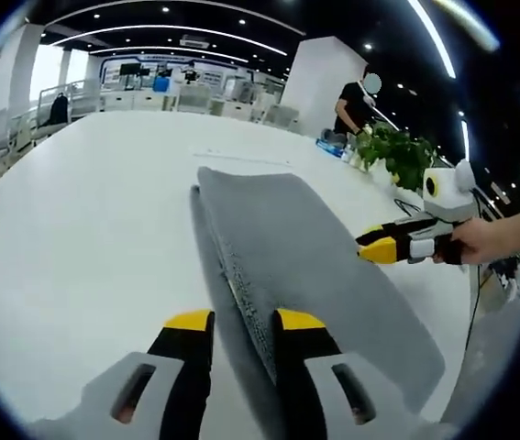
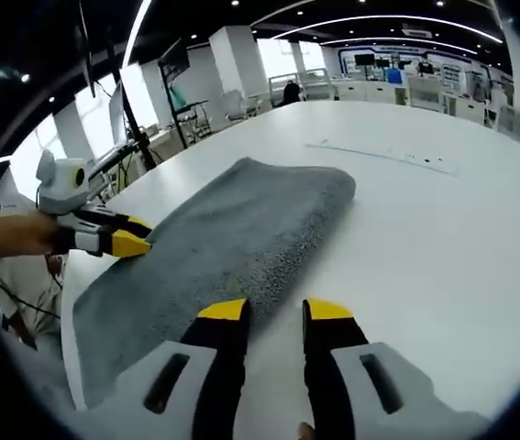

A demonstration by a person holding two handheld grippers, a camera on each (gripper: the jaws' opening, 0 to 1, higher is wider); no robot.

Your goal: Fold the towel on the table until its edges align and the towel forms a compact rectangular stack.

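Observation:
A grey towel (image 1: 305, 257) lies folded into a long band on the white table (image 1: 104, 229). In the left gripper view my left gripper (image 1: 246, 321) is open at the band's near end, and the towel's long folded edge runs up through the gap between its jaws. My right gripper (image 1: 374, 243), held by a hand, has its yellow tips at the towel's right edge. In the right gripper view my right gripper (image 2: 275, 312) is open over bare table (image 2: 425, 229) just beside the towel (image 2: 232, 229). The left gripper (image 2: 133, 236) touches the opposite edge there.
A leafy green plant (image 1: 397, 156) stands at the table's right rim, with a person in black (image 1: 356, 105) behind it. A thin pale strip (image 2: 388, 156) lies on the table beyond the towel. A cable (image 1: 473, 312) hangs off the table's edge. Desks and chairs stand farther back.

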